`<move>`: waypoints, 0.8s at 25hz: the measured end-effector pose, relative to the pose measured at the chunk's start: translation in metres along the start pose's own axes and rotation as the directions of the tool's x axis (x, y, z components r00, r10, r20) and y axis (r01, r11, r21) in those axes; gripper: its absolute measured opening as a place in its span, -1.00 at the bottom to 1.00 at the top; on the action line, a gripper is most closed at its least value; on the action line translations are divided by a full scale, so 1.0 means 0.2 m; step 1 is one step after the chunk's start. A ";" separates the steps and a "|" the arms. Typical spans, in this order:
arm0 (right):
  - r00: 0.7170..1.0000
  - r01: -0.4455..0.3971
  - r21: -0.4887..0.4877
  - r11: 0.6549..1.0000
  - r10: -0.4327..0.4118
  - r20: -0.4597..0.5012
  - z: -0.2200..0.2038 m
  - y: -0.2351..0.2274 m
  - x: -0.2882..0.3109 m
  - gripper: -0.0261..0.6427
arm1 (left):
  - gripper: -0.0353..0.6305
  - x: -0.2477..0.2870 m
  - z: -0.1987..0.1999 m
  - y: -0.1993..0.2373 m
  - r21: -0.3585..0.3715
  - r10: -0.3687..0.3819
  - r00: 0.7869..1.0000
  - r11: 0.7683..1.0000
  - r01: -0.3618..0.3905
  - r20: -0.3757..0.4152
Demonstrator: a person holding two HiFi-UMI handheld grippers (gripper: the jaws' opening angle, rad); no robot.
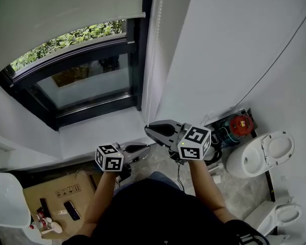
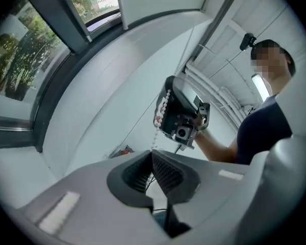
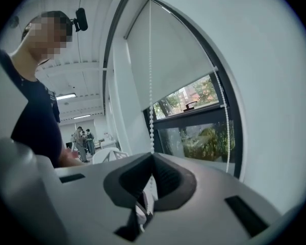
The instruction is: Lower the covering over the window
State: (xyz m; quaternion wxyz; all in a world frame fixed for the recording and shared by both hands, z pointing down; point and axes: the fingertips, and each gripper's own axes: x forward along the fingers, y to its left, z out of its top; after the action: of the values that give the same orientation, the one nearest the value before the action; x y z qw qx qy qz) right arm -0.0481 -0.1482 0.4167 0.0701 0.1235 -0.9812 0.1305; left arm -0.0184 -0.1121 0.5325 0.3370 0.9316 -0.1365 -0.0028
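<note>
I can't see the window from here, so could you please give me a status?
Left tongs, right tongs shut on bead chain. Blind partway down; glass below uncovered. Nothing blocking.

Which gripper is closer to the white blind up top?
Right. The right gripper pinches the bead chain higher up, nearer the blind; the left gripper pinches it lower down.
</note>
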 end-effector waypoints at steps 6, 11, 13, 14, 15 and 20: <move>0.997 0.017 0.005 1.000 -0.017 -0.078 -0.17 -0.04 0.04 -0.89 | -0.86 -0.01 -0.14 0.10 0.002 0.046 0.998 0.999 -0.046 -0.032; 0.992 0.022 0.034 0.999 -0.018 -0.129 -0.30 -0.04 0.06 -0.89 | -0.86 -0.02 -0.25 0.16 -0.029 0.071 0.995 0.997 -0.073 -0.067; 0.991 0.023 0.048 0.999 -0.016 -0.134 -0.33 -0.04 0.07 -0.89 | -0.86 -0.03 -0.29 0.17 -0.049 0.073 0.995 0.996 -0.077 -0.075; 0.990 0.024 0.051 0.998 -0.017 -0.139 -0.35 -0.05 0.07 -0.89 | -0.86 -0.03 -0.30 0.18 -0.054 0.076 0.994 0.995 -0.081 -0.084; 0.989 0.026 0.052 0.998 -0.018 -0.147 -0.37 -0.05 0.07 -0.89 | -0.86 -0.02 -0.32 0.18 -0.056 0.080 0.992 0.995 -0.085 -0.097; 0.988 0.026 0.069 0.997 -0.015 -0.154 -0.42 -0.07 0.08 -0.89 | -0.86 -0.04 -0.36 0.20 -0.072 0.088 0.990 0.993 -0.097 -0.114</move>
State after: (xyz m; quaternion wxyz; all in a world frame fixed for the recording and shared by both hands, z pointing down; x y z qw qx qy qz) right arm -0.0511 -0.1420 0.5039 0.1424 0.1255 -0.9664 0.1736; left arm -0.0283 -0.0939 0.6133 0.3794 0.9093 -0.1605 0.0590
